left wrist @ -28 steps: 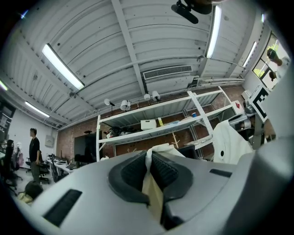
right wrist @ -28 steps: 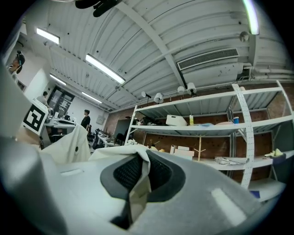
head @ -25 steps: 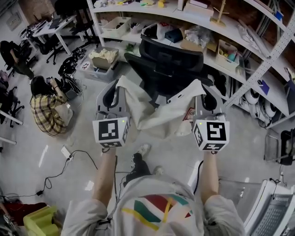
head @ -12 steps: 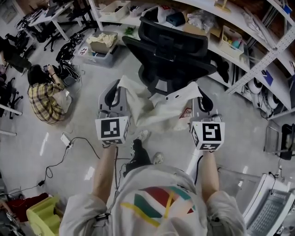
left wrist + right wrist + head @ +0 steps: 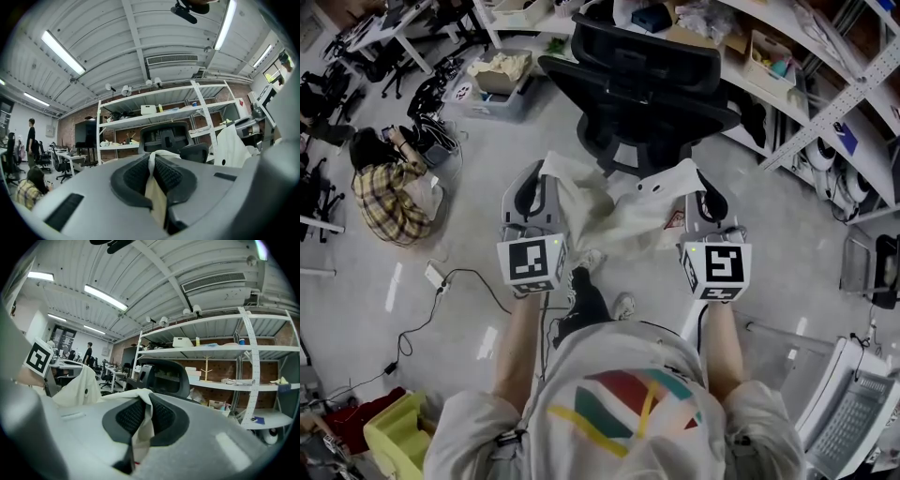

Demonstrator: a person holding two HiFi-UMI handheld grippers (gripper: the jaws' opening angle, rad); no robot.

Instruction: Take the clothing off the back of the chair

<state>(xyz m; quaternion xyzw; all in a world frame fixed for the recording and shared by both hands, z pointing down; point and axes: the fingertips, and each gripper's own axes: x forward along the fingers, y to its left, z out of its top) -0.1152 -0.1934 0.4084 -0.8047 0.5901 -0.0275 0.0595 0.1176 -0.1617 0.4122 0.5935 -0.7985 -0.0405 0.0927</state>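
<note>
**Garment looks clear of the chair: both claws gripping, carry-away is what's left**

- The left gripper (image 5: 152,165) is pinching a fold of the white garment (image 5: 619,214), with its jaws closed down narrow on the fabric. The right gripper (image 5: 142,417) is doing the same on the other top corner.
- The garment is hanging spread between the two claws and sagging in the middle, in front of the person. The black chair (image 5: 642,80) is standing just beyond it. From the head view the fabric appears to be off the backrest. I can't tell whether the far hem is brushing the chair's base.

How I'd run this step:
- Don't loosen either pinch. Only thin folds are sitting between the pads, so any slack risks a dropped corner.
- Move both hands together and level, so the load isn't tugging sideways on one grip.
- Draw back towards the body, away from the chair, before lowering, so the sag isn't catching an armrest or the base.
- Watch the lower hem. It's hanging over the person's shoes (image 5: 592,262), and a cable (image 5: 461,280) is lying on the floor to the left. Avoid dragging the hem or stepping on it.
</note>
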